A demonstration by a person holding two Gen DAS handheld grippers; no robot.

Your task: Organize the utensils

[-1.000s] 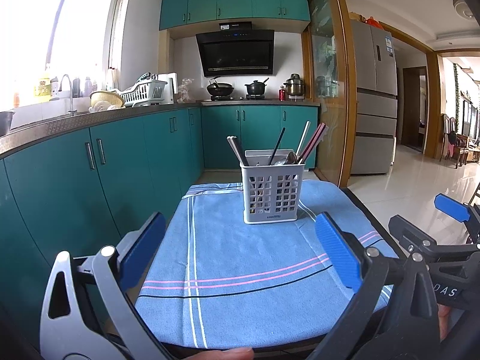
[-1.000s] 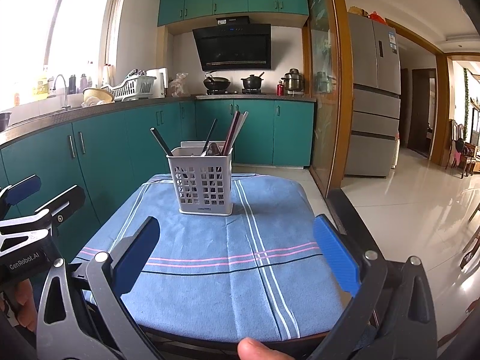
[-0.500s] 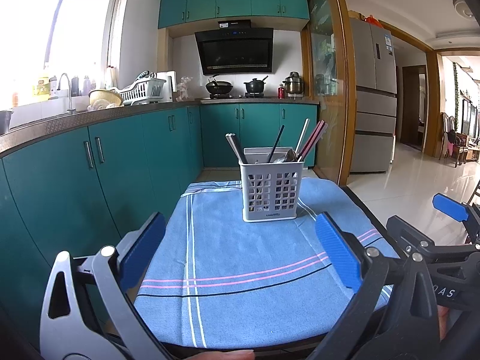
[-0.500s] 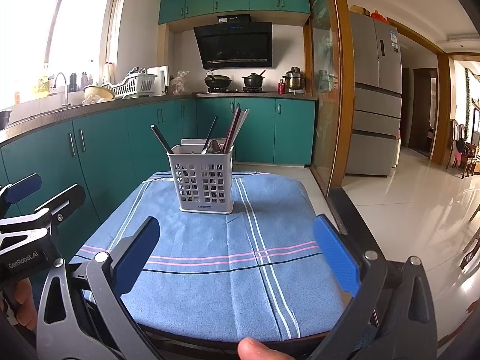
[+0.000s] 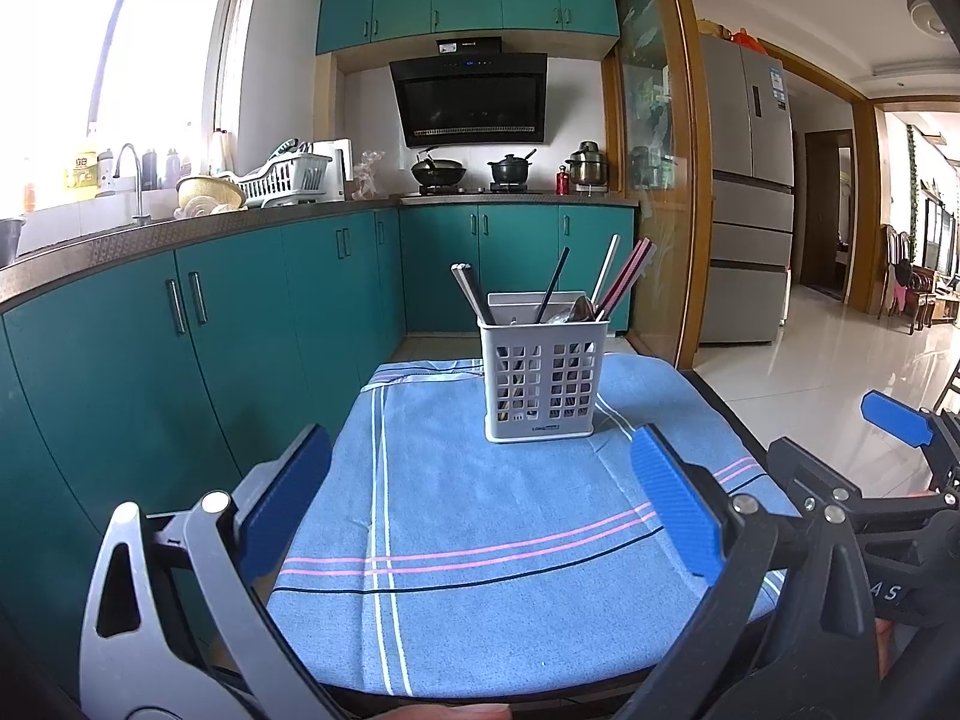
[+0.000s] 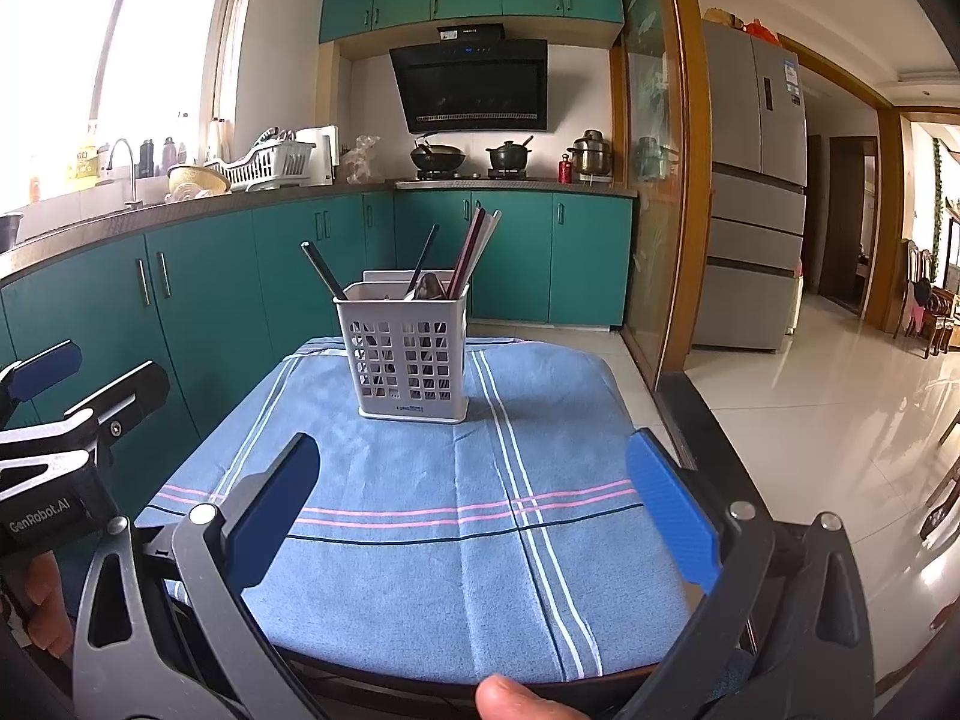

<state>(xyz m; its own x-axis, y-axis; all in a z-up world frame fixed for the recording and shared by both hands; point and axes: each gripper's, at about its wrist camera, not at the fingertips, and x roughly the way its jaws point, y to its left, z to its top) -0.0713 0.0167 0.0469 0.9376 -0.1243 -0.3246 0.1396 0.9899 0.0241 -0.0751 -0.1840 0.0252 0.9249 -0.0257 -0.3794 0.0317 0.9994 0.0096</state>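
Blue striped cloth (image 5: 480, 516) (pink bands), teal cabinets (image 5: 240, 324), fridge (image 5: 747, 192).

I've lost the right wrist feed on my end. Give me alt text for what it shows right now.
A gray slotted utensil caddy holding chopsticks and a spoon stands upright on a blue striped cloth covering a small table. The right gripper sits open and empty in the foreground, with the left gripper at the left edge and teal kitchen cabinets behind.

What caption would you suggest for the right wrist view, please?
Open right gripper facing a grey utensil caddy of chopsticks on a blue striped cloth.
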